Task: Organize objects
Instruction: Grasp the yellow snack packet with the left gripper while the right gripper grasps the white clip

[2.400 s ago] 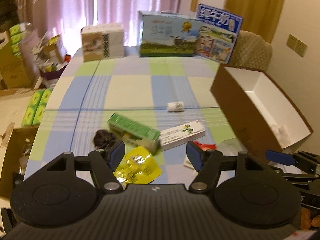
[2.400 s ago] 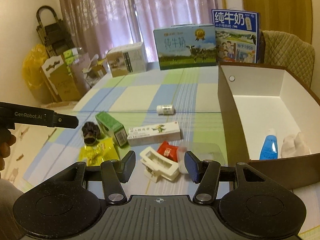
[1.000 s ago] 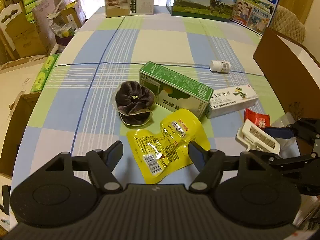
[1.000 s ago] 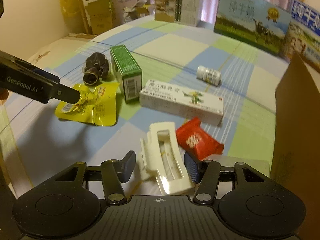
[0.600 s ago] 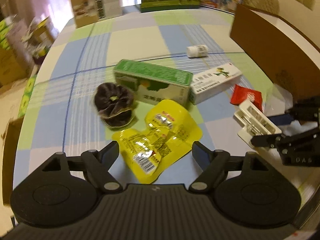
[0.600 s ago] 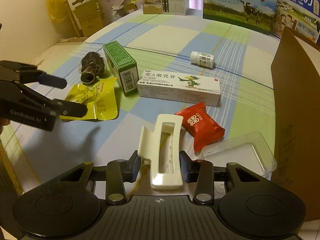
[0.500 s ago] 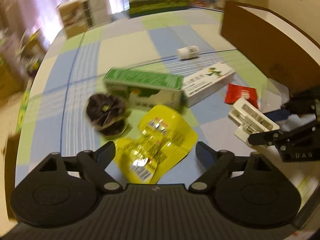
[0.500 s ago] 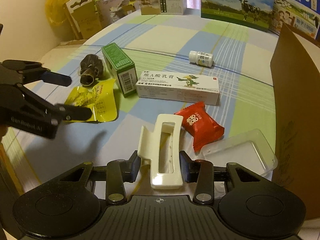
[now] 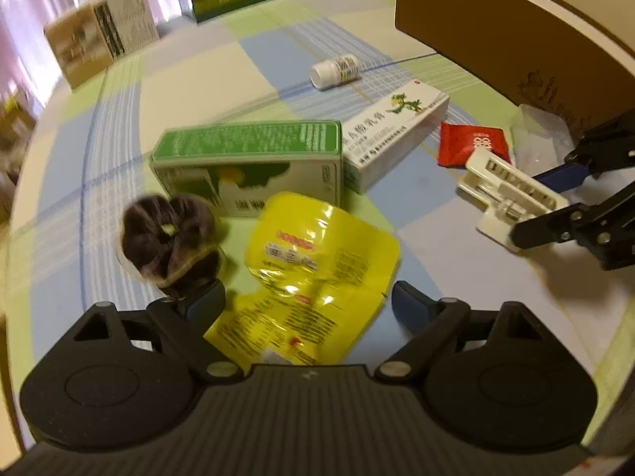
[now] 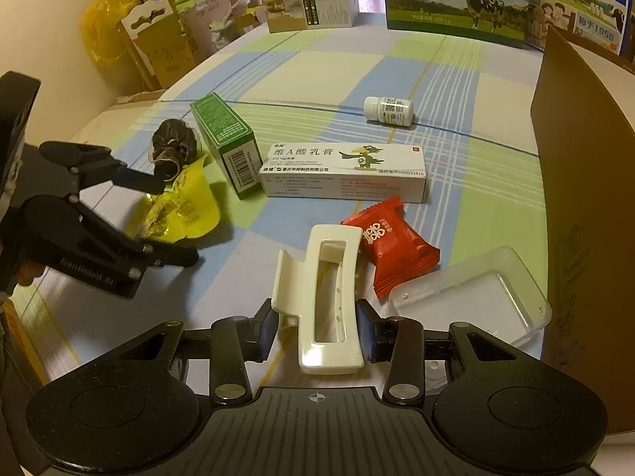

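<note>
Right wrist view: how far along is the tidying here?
Early. Nothing shown as put away; the brown box's inside is hidden. In hand: right gripper shut on the white hair clip; left gripper open, straddling the yellow pouch. Left: green carton, ointment box, pill bottle, red candy, scrunchie, clear tray.

On the checked tablecloth (image 10: 317, 75), a green rectangular carton (image 10: 226, 142) is lying just left of a long white ointment box (image 10: 345, 172), with a dark fabric scrunchie (image 10: 172, 148) sitting to the carton's left. A crinkled yellow foil pouch (image 10: 182, 206) is lying in front of both. Behind the ointment box, a small white pill bottle (image 10: 389, 110) is lying on its side. A red sweet wrapper (image 10: 391, 244) is resting between the box and a clear plastic tray (image 10: 470, 297), beside a tall brown cardboard box (image 10: 587, 182).
</note>
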The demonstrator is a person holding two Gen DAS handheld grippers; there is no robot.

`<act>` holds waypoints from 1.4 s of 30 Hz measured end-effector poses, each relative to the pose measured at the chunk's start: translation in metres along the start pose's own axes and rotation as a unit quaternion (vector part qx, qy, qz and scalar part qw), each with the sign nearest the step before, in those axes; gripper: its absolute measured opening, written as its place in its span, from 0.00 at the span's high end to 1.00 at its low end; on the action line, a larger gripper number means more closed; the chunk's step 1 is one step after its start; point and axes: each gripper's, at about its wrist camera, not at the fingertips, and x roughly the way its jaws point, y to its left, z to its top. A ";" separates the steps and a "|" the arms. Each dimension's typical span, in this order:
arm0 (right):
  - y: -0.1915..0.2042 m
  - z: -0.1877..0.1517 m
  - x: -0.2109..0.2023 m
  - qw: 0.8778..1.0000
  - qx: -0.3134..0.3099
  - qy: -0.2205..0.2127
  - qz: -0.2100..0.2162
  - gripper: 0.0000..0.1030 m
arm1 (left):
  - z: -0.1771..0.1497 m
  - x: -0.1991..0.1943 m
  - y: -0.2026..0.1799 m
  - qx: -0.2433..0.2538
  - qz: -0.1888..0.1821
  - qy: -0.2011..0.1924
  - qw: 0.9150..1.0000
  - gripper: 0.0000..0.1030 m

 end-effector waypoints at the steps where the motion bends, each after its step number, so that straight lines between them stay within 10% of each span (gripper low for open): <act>1: 0.000 0.000 0.000 1.000 0.001 0.000 0.000 0.63 | -0.001 -0.002 -0.001 0.002 -0.001 0.000 1.000 0.16; 14: -0.001 0.000 0.000 1.000 0.005 0.001 0.001 0.63 | 0.008 -0.006 -0.003 -0.072 0.019 0.002 0.997 0.23; 42: -0.001 0.002 0.000 1.000 -0.001 -0.005 0.000 0.63 | 0.009 -0.005 -0.026 -0.048 0.000 0.005 0.999 0.54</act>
